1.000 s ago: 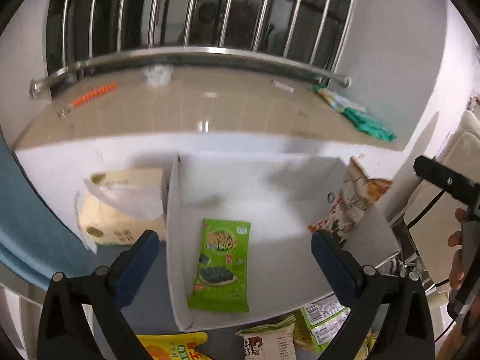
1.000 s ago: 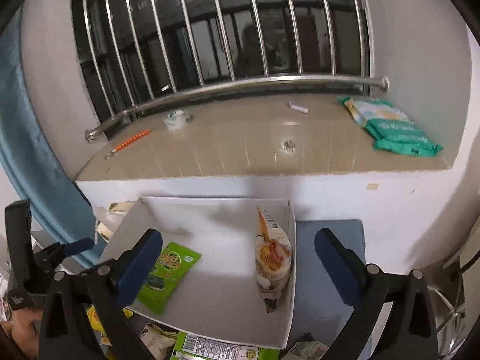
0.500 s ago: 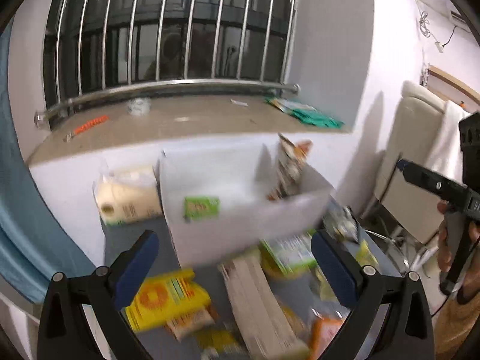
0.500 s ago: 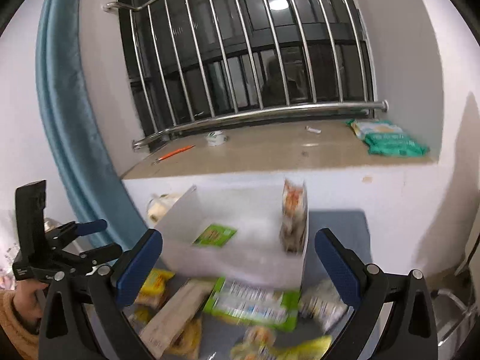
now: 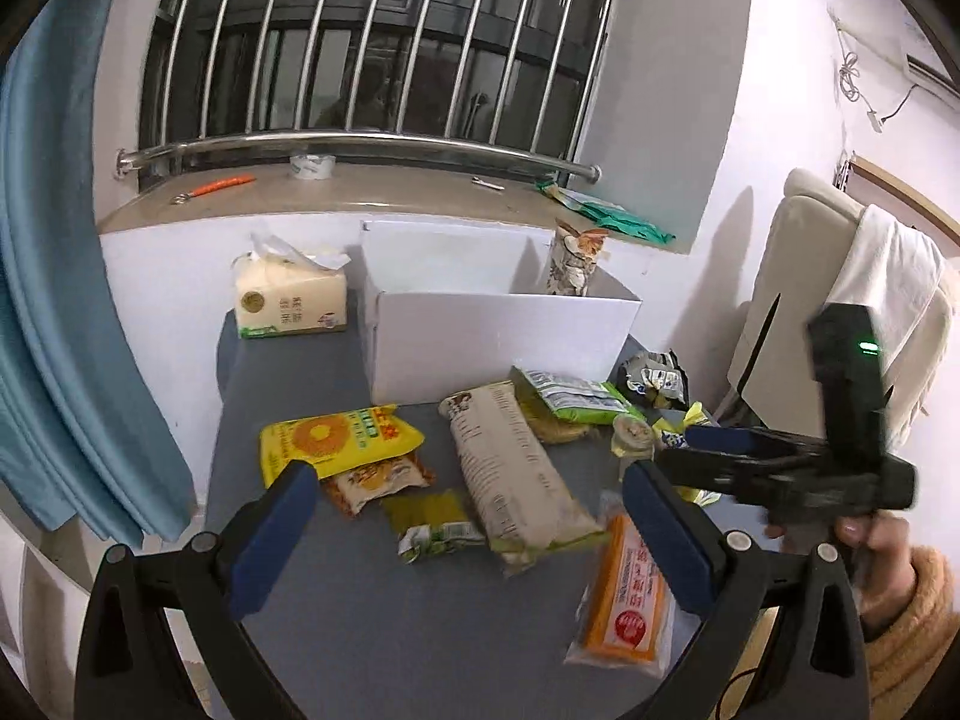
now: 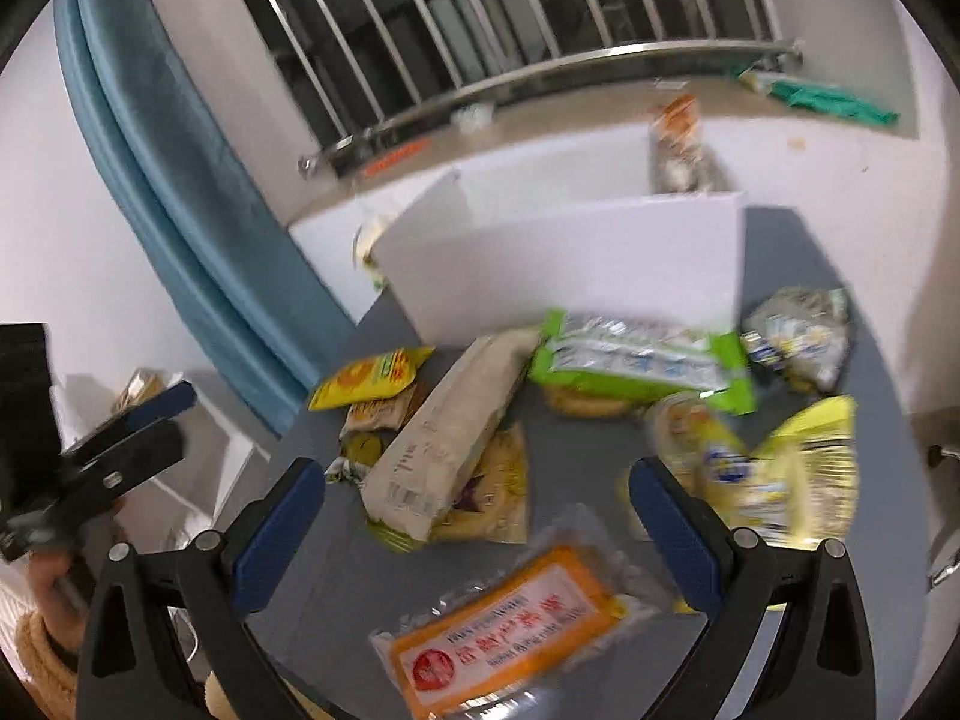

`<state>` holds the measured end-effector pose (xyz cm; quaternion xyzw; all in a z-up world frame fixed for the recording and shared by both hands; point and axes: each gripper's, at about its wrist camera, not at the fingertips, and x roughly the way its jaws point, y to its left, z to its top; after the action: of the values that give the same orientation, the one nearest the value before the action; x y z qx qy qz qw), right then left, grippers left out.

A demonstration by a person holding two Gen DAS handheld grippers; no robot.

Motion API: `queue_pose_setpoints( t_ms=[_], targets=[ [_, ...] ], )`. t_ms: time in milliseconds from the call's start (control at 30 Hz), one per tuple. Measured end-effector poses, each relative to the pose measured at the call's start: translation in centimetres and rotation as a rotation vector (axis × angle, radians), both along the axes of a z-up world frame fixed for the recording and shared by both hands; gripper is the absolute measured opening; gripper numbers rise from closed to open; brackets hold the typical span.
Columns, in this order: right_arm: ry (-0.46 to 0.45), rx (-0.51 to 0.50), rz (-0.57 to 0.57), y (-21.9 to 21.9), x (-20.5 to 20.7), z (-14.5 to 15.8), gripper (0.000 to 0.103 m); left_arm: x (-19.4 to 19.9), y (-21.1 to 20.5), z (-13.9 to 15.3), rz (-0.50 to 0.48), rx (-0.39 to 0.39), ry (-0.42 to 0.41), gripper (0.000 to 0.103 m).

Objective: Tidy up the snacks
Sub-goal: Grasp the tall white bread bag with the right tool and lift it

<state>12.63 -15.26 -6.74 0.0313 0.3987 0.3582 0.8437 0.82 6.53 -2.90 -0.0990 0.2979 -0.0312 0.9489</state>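
Observation:
A white box (image 5: 498, 324) (image 6: 570, 264) stands at the back of the grey table (image 5: 336, 630), with one upright snack bag (image 5: 573, 264) in its right end. Several snack packs lie loose in front of it: a long beige pack (image 5: 510, 468) (image 6: 444, 432), a yellow bag (image 5: 336, 438), a green-edged pack (image 6: 642, 360), an orange pack (image 5: 624, 594) (image 6: 504, 636). My left gripper (image 5: 468, 534) is open and empty above the beige pack. My right gripper (image 6: 480, 522) is open and empty above the orange pack.
A tissue pack (image 5: 291, 294) stands left of the box. A blue curtain (image 5: 54, 312) hangs at the left. A tiled sill (image 5: 360, 192) with a steel rail runs behind. A cream chair (image 5: 840, 300) stands to the right.
Both grippers have pulled back from the box and tilted down; the loose snacks on the table now fill the views. Both stay open and empty.

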Motion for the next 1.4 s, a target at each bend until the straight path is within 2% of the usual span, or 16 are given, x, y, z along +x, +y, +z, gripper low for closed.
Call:
queue_pose_setpoints(
  t_ms=[133,500,533,567,600,633,733,900,1133,1267,1400],
  targets=[
    [0.081,-0.064,0.031,4.1,1.9,-2.2,0.103,-1.1,1.6,-0.3,0.030,-0.009,-0.001,0.103],
    [0.122,-0.233,0.034,11.9,6.3,-6.5,0.101,-2.6,4.7,-1.6,0.081,-0.020,0.015,0.103],
    [0.131,-0.244,0.041,12.5,6.5,-7.1,0.093,-2.6,4.7,-1.6,0.081,-0.018,0.018,0.103],
    [0.132,-0.254,0.049,12.8,6.6,-7.3,0.071,-2.6,4.8,-1.7,0.084,-0.016,0.022,0.103],
    [0.124,-0.278,0.045,13.0,6.7,-7.6,0.058,-2.5,4.9,-1.8,0.087,-0.015,0.026,0.103],
    [0.121,-0.287,0.055,13.2,6.7,-7.8,0.055,-2.4,5.0,-2.0,0.088,-0.016,0.032,0.103],
    [0.149,-0.215,0.104,12.4,6.5,-7.1,0.037,-1.9,4.9,-2.4,0.077,-0.006,0.049,0.103],
    [0.095,-0.156,0.138,9.8,4.6,-4.4,0.037,0.7,5.2,-3.6,0.003,0.018,0.085,0.103],
    [0.069,0.020,0.087,3.4,1.8,-0.9,0.037,7.5,6.2,-6.4,-0.078,0.073,0.210,0.103],
    [0.050,0.068,0.058,0.7,0.7,0.3,0.037,10.9,5.6,-7.6,-0.151,0.101,0.262,0.103],
    [0.031,0.066,0.027,-0.4,0.4,0.4,0.037,14.0,4.1,-9.1,-0.173,0.174,0.333,0.103]
  ],
)
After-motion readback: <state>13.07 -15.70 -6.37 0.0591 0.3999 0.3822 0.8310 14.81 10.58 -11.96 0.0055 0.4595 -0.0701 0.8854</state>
